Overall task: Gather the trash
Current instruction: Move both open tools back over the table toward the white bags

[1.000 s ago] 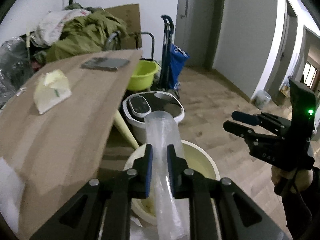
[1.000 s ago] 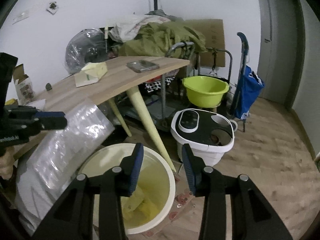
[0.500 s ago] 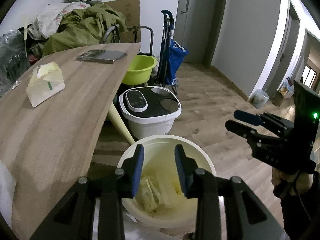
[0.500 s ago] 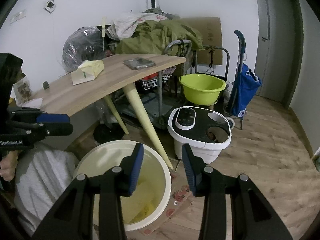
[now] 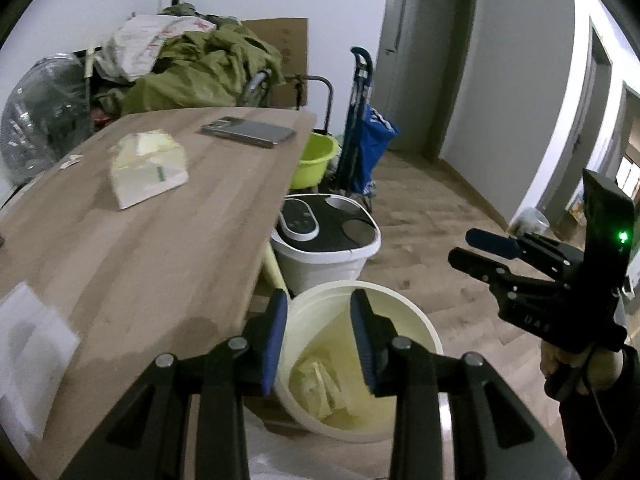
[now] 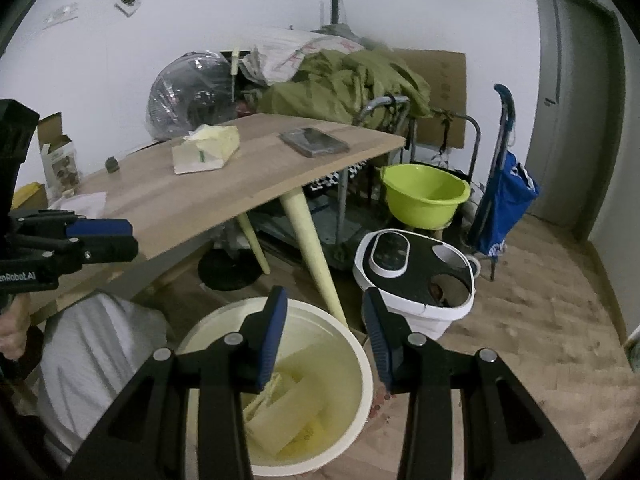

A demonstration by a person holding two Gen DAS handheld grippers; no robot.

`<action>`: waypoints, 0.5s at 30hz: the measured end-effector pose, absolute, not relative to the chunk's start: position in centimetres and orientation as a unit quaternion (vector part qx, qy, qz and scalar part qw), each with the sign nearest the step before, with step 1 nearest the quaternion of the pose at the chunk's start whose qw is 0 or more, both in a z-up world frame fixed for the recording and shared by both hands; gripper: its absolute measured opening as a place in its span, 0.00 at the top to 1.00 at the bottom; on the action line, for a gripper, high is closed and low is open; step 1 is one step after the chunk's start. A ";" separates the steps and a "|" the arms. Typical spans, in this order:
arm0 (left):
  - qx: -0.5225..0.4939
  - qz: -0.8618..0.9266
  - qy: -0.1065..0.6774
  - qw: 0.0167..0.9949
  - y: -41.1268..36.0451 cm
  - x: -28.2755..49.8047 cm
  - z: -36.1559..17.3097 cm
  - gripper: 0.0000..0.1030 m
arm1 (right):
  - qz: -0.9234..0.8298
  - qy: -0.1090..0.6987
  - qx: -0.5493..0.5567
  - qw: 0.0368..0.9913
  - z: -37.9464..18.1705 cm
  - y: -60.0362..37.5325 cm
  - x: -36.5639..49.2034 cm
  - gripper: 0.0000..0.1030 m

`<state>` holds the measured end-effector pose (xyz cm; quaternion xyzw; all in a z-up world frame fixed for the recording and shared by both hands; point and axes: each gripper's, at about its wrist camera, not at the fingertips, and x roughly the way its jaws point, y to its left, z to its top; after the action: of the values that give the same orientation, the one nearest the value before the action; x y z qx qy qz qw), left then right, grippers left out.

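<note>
- We're between pickups here: our left claw [image 5: 319,334] hangs over the cream trash bucket [image 5: 400,312] with its jaws parted and nothing between them.
- Our right claw [image 6: 325,334] is parted too, also empty, hovering over the same bucket.
- Trash already sits in the bottom of the bucket, pale plastic and yellowish wrappers [image 6: 288,412], so that bit looks done.
- Still on the desk [image 5: 160,248]: a crumpled yellowish packet [image 5: 148,168], some white foam sheet [image 5: 28,344] at the near edge, and a small scrap [image 5: 70,160] further back.
- Next move, we reckon: swing the left claw to the foam or the packet, come in low and pinch the edge. The phone [image 5: 248,132] probably isn't trash, so steer clear.
</note>
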<state>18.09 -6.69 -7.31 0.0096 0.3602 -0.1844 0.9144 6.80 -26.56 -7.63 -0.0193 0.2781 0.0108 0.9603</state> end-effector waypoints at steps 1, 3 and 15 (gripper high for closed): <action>0.006 -0.180 0.359 0.916 -6.2 17.8 -7.2 0.69 | 0.013 0.277 -0.021 0.961 -7.5 -26.2 6.9 0.64; 0.000 -0.171 0.357 0.918 -5.2 17.5 -7.0 0.68 | 0.020 0.275 -0.026 0.961 -7.1 -25.5 7.1 0.64; -0.039 -0.112 0.337 0.934 0.4 15.0 -5.8 0.62 | 0.076 0.266 -0.057 0.959 -5.6 -20.2 9.7 0.61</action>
<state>14.98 0.40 -5.80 -0.0389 0.3366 -0.1117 0.9342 9.74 -20.24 -5.63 -0.0572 0.2664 0.0764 0.9591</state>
